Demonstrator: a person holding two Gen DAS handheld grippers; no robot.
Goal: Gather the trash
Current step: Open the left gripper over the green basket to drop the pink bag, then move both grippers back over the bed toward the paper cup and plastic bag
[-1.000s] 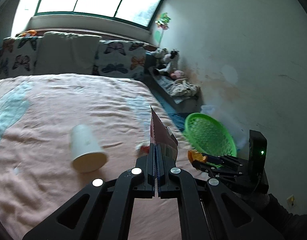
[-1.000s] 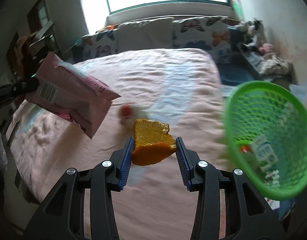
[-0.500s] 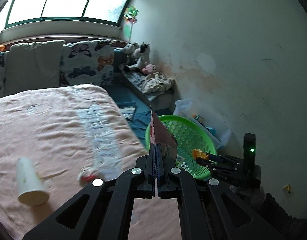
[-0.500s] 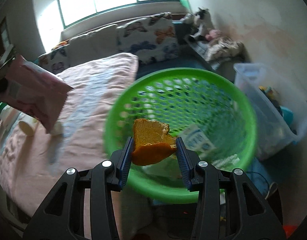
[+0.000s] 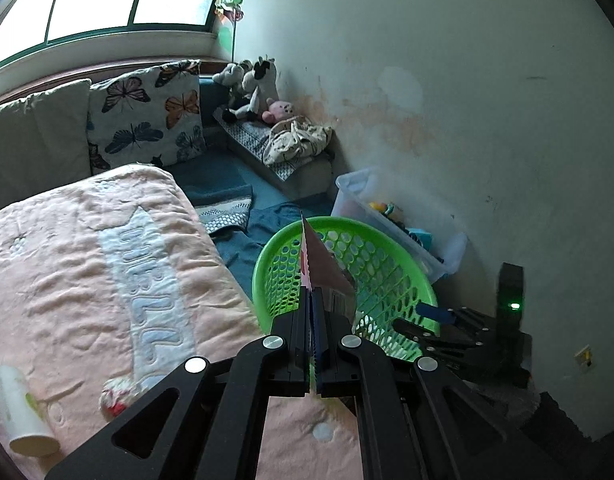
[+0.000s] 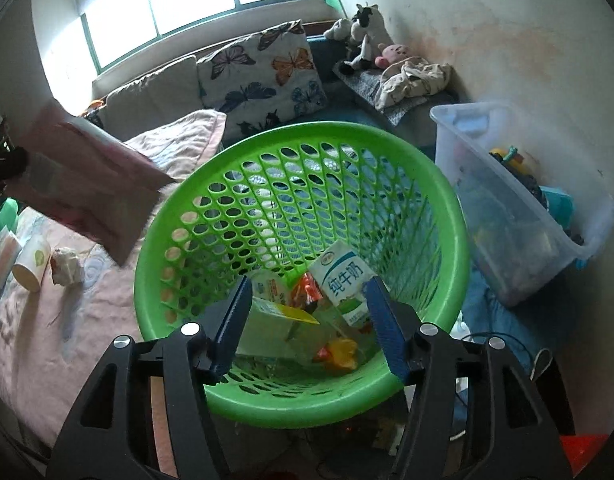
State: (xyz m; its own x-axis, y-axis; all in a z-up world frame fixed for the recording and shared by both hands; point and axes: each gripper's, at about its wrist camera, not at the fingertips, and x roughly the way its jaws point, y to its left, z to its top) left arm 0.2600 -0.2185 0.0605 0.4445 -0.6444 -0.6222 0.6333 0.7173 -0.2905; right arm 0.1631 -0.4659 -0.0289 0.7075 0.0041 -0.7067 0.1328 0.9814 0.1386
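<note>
With peel (image 6: 339, 354) and cartons already in the basket (image 6: 447, 196), the right gripper (image 6: 307, 320), its jaws just opened, is emptied, the wrapper (image 5: 327, 276) is clamped by the left gripper (image 5: 313, 340), and a cup (image 5: 21, 416) is left on the bed (image 5: 67, 272).

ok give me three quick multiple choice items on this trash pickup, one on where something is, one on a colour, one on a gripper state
1. Where does the paper cup lie?
A. on the pink bedspread
B. in the basket
C. in the clear bin

2. What colour is the basket?
A. blue
B. green
C. white

3. How does the left gripper stand?
A. wide open and empty
B. open around the cup
C. shut on the pink wrapper

Answers:
1 A, the cup lies on its side on the bedspread beside a crumpled tissue.
2 B, its mesh wall and rim are bright green.
3 C, the jaws are pressed together with the wrapper's edge sticking out between them.
</note>
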